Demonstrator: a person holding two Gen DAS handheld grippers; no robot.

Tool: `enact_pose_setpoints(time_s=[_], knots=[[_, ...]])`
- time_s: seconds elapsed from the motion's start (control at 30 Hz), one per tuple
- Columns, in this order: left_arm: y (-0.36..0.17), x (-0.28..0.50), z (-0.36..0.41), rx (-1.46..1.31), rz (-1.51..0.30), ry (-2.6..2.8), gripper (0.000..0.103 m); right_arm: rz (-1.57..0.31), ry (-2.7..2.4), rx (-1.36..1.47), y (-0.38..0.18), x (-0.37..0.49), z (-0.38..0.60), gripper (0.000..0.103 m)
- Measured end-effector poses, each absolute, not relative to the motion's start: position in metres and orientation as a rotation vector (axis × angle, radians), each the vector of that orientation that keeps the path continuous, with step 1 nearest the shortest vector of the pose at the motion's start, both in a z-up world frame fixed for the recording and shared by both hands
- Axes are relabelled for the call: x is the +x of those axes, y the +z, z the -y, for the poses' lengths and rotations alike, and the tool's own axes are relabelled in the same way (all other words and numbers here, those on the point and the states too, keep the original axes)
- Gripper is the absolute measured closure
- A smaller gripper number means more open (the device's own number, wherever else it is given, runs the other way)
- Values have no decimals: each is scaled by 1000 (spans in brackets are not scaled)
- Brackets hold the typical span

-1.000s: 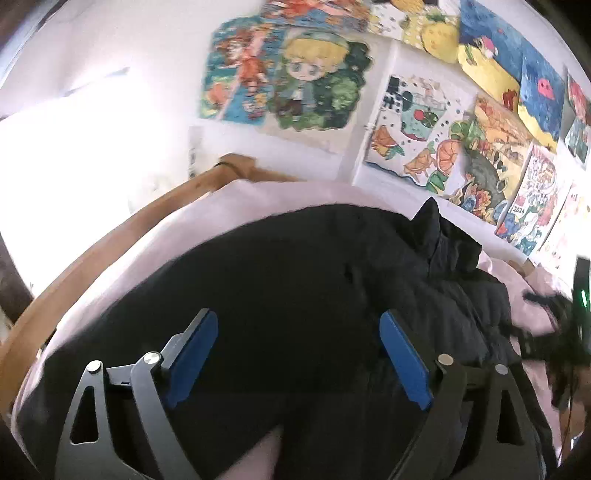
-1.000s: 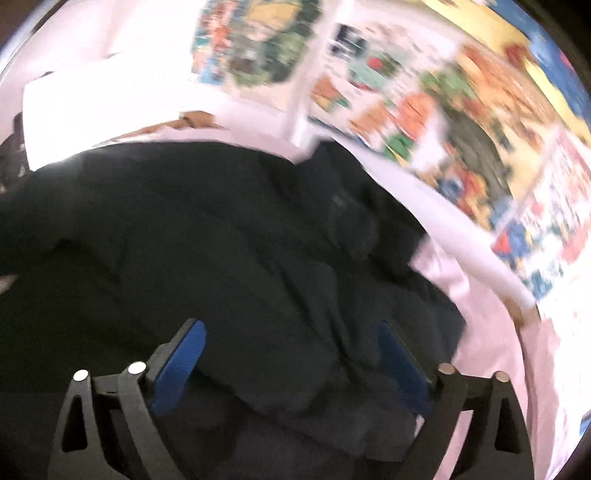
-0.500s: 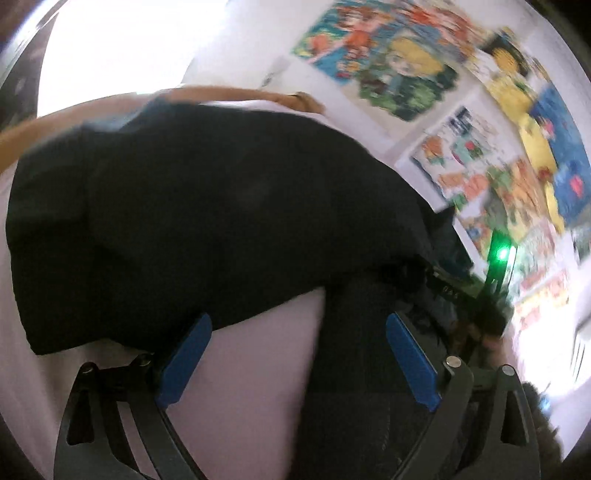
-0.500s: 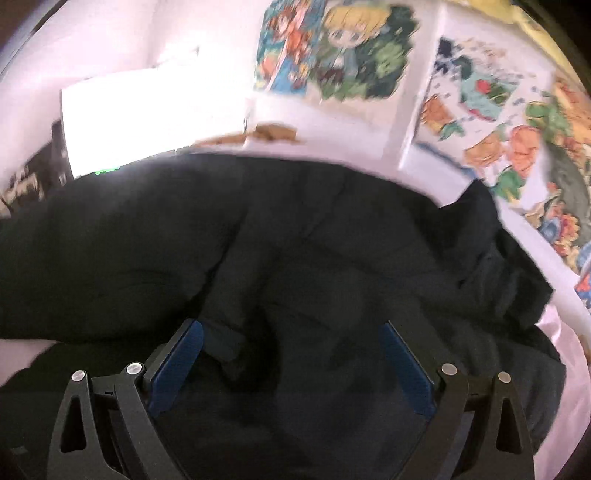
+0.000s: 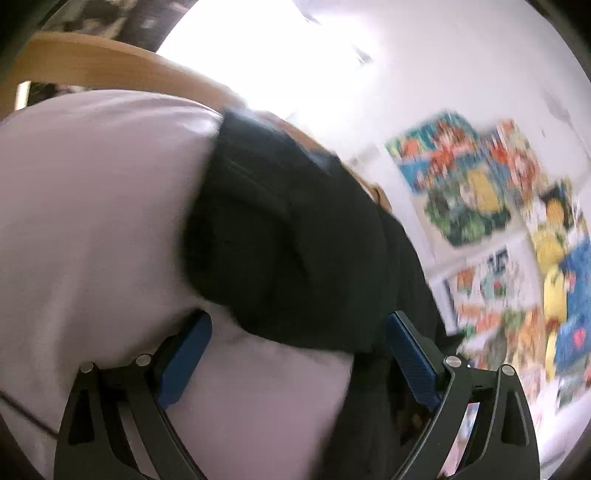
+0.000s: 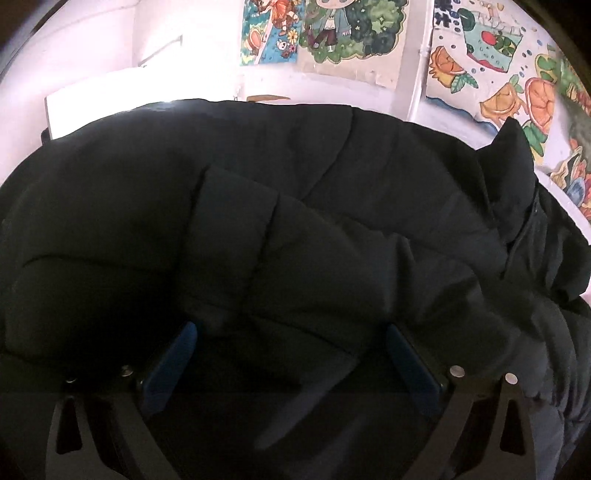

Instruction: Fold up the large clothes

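Note:
A large black padded jacket lies spread on a pale pink bed sheet. In the left wrist view its rounded end lies just ahead of my left gripper, which is open and empty above the sheet beside the jacket's edge. In the right wrist view the jacket fills the frame, with a folded sleeve across the middle and the collar at the right. My right gripper is open and empty, low over the jacket.
A curved wooden bed frame runs behind the sheet. A white wall with colourful posters stands right behind the bed. A bright window glares at the top of the left wrist view.
My left gripper has swung left, from over the jacket to its end with more sheet in view. My right gripper has moved closer and lower over the jacket.

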State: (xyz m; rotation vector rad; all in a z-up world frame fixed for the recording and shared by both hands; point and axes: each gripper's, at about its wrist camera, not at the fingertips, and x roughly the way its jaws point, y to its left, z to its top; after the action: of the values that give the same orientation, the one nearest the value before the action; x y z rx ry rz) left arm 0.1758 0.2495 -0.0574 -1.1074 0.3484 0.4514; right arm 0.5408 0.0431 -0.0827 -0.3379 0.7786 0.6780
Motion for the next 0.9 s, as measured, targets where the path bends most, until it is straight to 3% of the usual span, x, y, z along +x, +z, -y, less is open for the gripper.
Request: enact_pose_setpoints(time_s=[0.4, 0.43, 0.47, 0.6, 0.7, 0.9], knots=[[-58, 191, -253, -1160, -373, 510, 13, -780, 686, -313, -85, 543, -42, 0], [-54, 196, -252, -1133, -370, 505, 20, -775, 684, -314, -84, 542, -42, 0], [-49, 199, -250, -1095, -368, 499, 44, -772, 681, -314, -85, 538, -43, 0], [-39, 212, -246, -985, -390, 507, 80, -766, 673, -326, -88, 534, -44, 0], [-23, 215, -240, -896, -345, 496, 88, -765, 663, -345, -92, 533, -47, 0], [48, 222, -221, -651, -180, 388, 91, -771, 762, -183, -65, 540, -16, 0]])
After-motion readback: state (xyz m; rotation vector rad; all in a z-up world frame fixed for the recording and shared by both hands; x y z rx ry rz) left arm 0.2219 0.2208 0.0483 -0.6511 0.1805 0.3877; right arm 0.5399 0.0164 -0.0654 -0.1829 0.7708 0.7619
